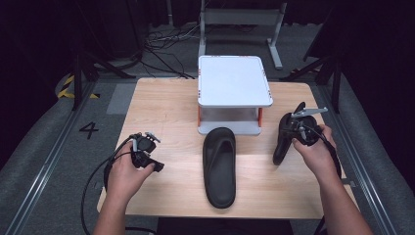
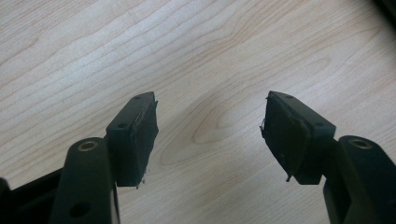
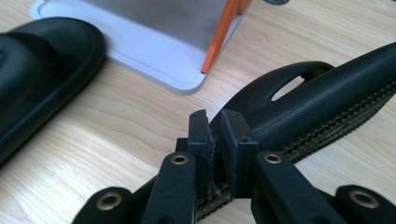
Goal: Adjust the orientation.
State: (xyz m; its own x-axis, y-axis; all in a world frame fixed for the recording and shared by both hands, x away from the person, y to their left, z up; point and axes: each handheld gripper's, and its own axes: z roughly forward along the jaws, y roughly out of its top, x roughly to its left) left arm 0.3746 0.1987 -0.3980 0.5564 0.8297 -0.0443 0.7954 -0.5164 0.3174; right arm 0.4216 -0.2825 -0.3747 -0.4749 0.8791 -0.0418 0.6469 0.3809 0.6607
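Note:
A black slipper [image 1: 219, 166] lies flat, sole down, in the middle of the wooden table [image 1: 161, 103], its toe near the white stand [image 1: 234, 81]. A second black slipper [image 1: 282, 142] stands on its edge at the right. My right gripper [image 1: 292, 131] is shut on its rim. In the right gripper view the pads [image 3: 215, 126] pinch the ribbed sole edge of that slipper [image 3: 327, 112], with the other slipper [image 3: 42, 70] at the left. My left gripper [image 1: 152, 159] hovers open over bare wood at the table's left; nothing is between its jaws [image 2: 210, 126].
The white two-tier stand has orange posts [image 3: 219, 42], and its lower shelf [image 3: 159, 51] rests on the table just beyond both slippers. Dark floor, cables and metal frames surround the table. The table's right edge runs close behind my right hand [image 1: 318, 152].

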